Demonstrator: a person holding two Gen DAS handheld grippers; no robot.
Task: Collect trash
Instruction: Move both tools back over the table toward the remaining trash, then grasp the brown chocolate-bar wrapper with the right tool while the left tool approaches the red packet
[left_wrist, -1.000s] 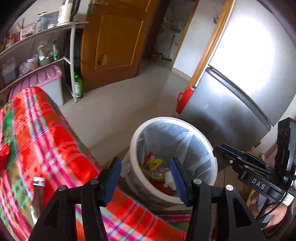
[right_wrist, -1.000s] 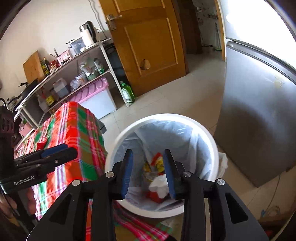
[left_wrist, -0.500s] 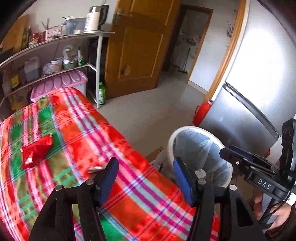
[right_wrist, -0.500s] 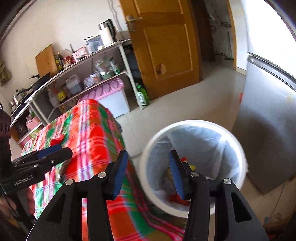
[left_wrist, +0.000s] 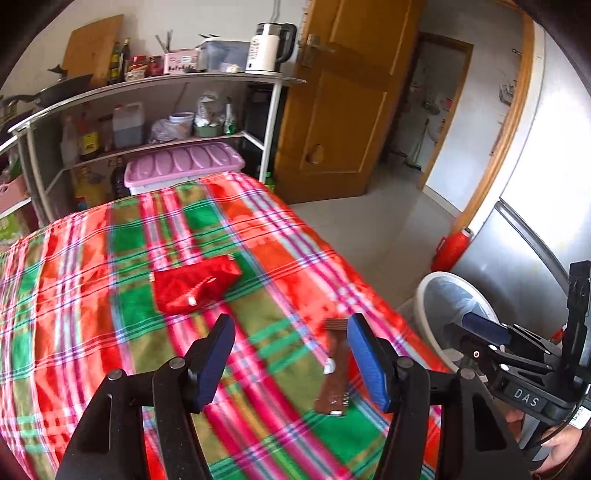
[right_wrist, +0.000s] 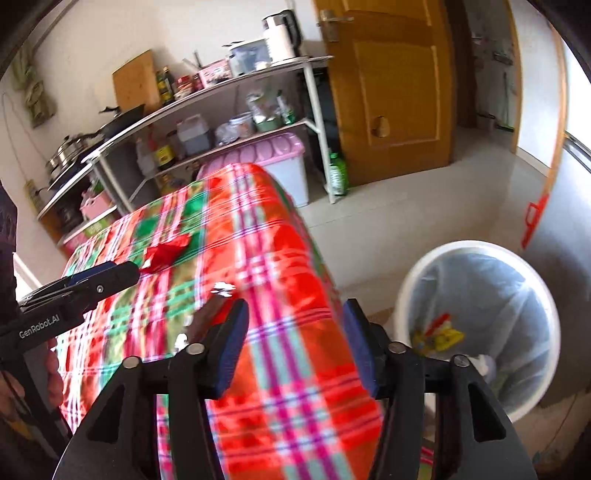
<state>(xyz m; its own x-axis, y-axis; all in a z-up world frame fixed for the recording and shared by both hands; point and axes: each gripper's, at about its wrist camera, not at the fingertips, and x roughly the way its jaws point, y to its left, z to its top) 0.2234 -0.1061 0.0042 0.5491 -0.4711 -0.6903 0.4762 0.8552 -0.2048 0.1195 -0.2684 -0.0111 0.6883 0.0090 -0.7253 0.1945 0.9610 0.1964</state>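
A red foil wrapper (left_wrist: 195, 284) lies in the middle of the plaid-covered table (left_wrist: 74, 258). A brown wrapper (left_wrist: 334, 373) lies nearer, just inside the right finger of my left gripper (left_wrist: 291, 354). That gripper hovers over the cloth, jaws opening, pads touching nothing. My right gripper (right_wrist: 295, 343) hangs over the table's (right_wrist: 288, 251) near corner, jaws opening and empty. The brown wrapper (right_wrist: 207, 317) shows left of its left finger, the red wrapper (right_wrist: 166, 253) farther back. The white lined bin (right_wrist: 480, 245) stands on the floor to the right with trash inside.
A metal shelf (left_wrist: 166, 83) with a kettle, bottles and jars stands behind the table, a pink-lidded box (left_wrist: 184, 162) beneath it. A wooden door (left_wrist: 343, 110) and a silver fridge (left_wrist: 535, 221) frame the tiled floor. A red container (left_wrist: 450, 251) stands by the bin (left_wrist: 436, 275).
Both grippers have swung left from over the bin to over the table. Their jaws stand wider than a second ago. The red and brown wrappers have come into view.
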